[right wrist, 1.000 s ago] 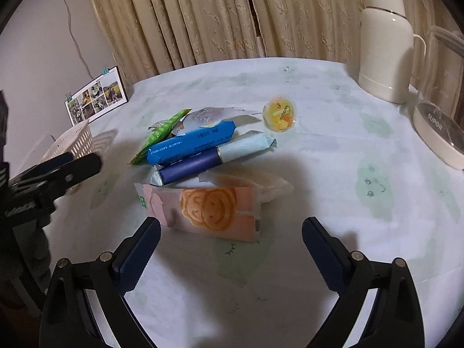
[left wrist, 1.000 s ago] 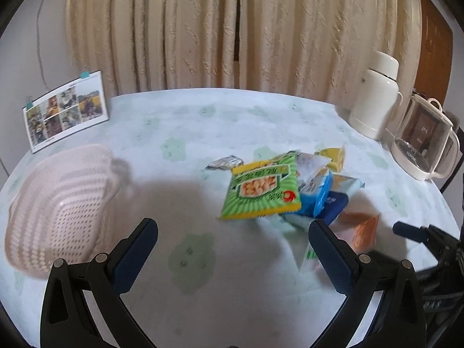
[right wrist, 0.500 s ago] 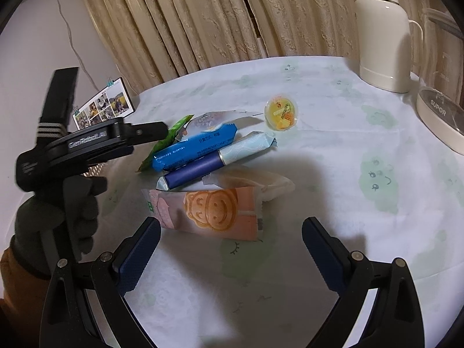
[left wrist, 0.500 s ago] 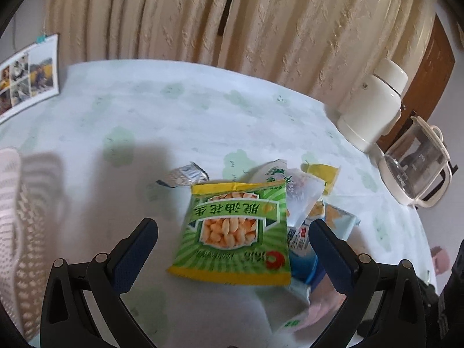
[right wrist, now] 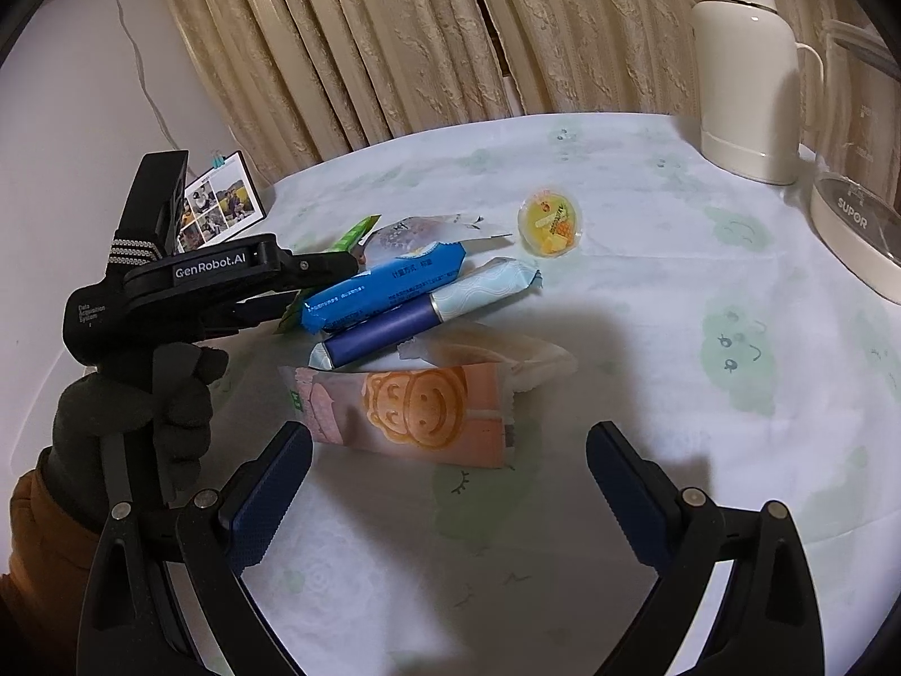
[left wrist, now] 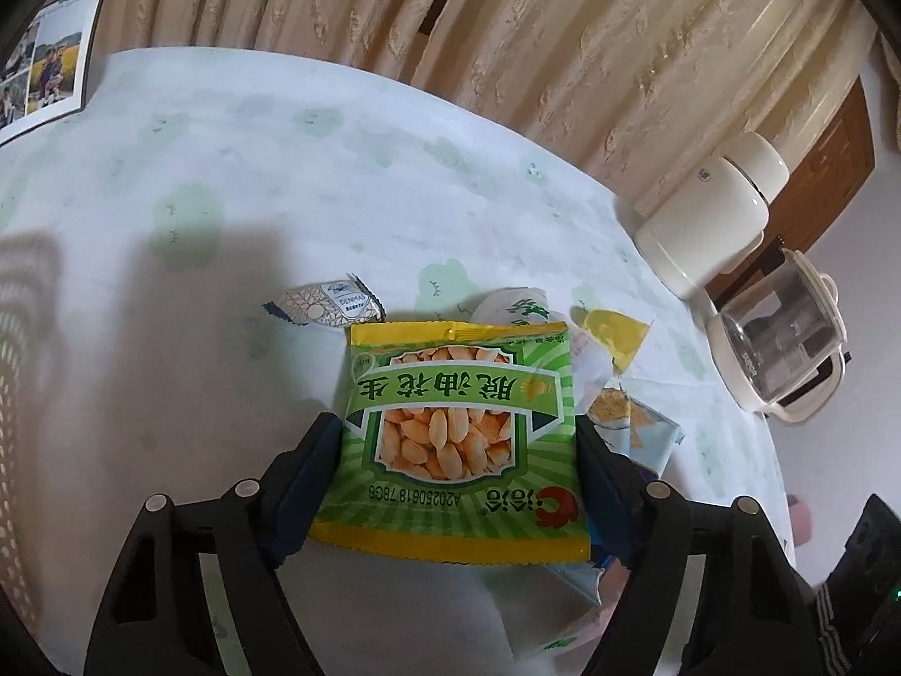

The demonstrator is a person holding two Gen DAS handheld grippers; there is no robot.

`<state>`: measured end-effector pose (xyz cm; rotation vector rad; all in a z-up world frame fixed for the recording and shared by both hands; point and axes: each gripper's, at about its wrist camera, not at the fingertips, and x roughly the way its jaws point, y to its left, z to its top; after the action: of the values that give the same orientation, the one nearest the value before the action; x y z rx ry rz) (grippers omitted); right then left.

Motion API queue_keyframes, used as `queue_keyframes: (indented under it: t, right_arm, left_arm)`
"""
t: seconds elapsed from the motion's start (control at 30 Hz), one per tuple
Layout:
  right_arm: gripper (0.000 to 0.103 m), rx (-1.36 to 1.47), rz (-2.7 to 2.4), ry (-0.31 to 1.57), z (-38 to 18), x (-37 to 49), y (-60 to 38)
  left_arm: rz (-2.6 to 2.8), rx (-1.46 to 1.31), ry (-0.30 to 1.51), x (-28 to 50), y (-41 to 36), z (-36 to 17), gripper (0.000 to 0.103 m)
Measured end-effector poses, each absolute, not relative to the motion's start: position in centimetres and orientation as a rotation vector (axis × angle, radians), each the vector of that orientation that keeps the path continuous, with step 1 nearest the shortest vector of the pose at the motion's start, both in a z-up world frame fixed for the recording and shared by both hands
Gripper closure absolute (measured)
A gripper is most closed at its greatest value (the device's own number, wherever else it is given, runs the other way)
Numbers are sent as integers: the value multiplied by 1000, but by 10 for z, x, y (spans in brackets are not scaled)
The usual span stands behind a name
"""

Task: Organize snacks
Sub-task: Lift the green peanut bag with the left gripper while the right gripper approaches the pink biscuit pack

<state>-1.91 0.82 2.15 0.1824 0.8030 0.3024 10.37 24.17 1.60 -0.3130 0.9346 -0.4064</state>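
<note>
A green peanut bag (left wrist: 450, 428) lies on top of the snack pile, between the fingers of my left gripper (left wrist: 456, 450). The jaws are open and sit close to the bag's two side edges; the bag is flat and uncrumpled. In the right wrist view the left gripper (right wrist: 338, 267) comes in from the left over the pile, held by a gloved hand (right wrist: 141, 411). My right gripper (right wrist: 450, 439) hovers open just in front of an orange smiley biscuit pack (right wrist: 428, 411). Behind that pack are a blue pack (right wrist: 388, 287), a purple-and-pale-blue pack (right wrist: 416, 321) and a jelly cup (right wrist: 551, 225).
A small silver packet (left wrist: 326, 307) lies left of the pile. A cream thermos (left wrist: 709, 214) and a glass kettle (left wrist: 783, 338) stand at the table's right edge. A photo card (left wrist: 50, 62) stands at the far left. A perforated basket (left wrist: 14, 507) shows at the left edge.
My left gripper has moved forward and to the right onto the peanut bag, and its jaws have narrowed around it. The right gripper has barely moved.
</note>
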Motion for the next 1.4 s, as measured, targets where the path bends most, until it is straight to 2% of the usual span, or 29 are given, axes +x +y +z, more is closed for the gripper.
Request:
queue_keyframes:
  t: [0.57,0.93,1.27,1.4]
  right_arm:
    - [5,181,353,749,31,-24,15]
    - [5,27,466,702,49,-11,56]
    - [6,-89,675,809,34,16,76]
    - [12,-104,697,823,25,1,68]
  left_arm:
    - [-281,-275,755,67,260,52,25]
    - [-245,-205,642,42,260,71,25]
    - [-226,-191,641,42,260,70,25]
    - [-218,-199,643,42,262,69,25]
